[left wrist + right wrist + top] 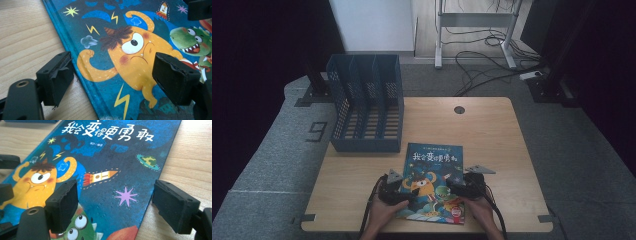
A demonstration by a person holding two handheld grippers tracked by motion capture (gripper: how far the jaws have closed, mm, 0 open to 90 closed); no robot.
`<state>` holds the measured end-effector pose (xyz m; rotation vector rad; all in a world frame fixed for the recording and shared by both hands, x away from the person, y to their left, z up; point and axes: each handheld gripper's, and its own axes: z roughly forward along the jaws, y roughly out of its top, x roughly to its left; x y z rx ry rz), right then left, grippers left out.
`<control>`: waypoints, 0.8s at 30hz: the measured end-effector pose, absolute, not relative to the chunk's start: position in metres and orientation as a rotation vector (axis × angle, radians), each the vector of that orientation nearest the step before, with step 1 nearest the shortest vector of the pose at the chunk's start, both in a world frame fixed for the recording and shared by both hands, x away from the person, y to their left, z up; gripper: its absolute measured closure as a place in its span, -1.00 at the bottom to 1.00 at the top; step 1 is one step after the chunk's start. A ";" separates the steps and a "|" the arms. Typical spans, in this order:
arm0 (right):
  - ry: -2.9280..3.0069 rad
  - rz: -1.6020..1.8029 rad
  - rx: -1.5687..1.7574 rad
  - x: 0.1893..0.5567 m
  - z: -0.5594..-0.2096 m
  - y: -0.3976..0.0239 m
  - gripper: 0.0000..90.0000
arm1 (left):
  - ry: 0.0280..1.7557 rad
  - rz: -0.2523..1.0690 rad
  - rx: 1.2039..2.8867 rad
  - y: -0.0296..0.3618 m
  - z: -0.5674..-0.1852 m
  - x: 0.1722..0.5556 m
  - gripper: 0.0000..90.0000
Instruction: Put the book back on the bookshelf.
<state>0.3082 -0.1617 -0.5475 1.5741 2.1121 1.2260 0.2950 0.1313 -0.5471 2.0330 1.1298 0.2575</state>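
The wooden surface [492, 130] spreads wide, and at its far left corner stands the blue slotted file rack [364, 102], upright, its compartments facing up. Nearer the person, the picture book [432, 182] lies flat, cover up, close to the near edge and just in front of the rack without touching it. The cover is deep blue with white lettering across the top; an orange one-eyed monster fills the left half, a green toothy creature grins at the lower right, and a small rocket, a ringed planet and a pink star dot the right side.

Two hands come in from the bottom. The left hand-held gripper [404, 192] sits over the book's left border: in the left gripper view its jaws are spread wide and grip nothing, one above bare wood, the other above the monster, the book's edge between them. The right hand-held gripper [457, 189] straddles the right border: its jaws too gape wide and empty, one over the cover, one over wood.
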 end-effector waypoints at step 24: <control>2.033 1.571 1.758 0.310 -0.534 -0.185 -0.50 | 1.138 0.261 2.021 0.133 -0.548 0.296 -0.65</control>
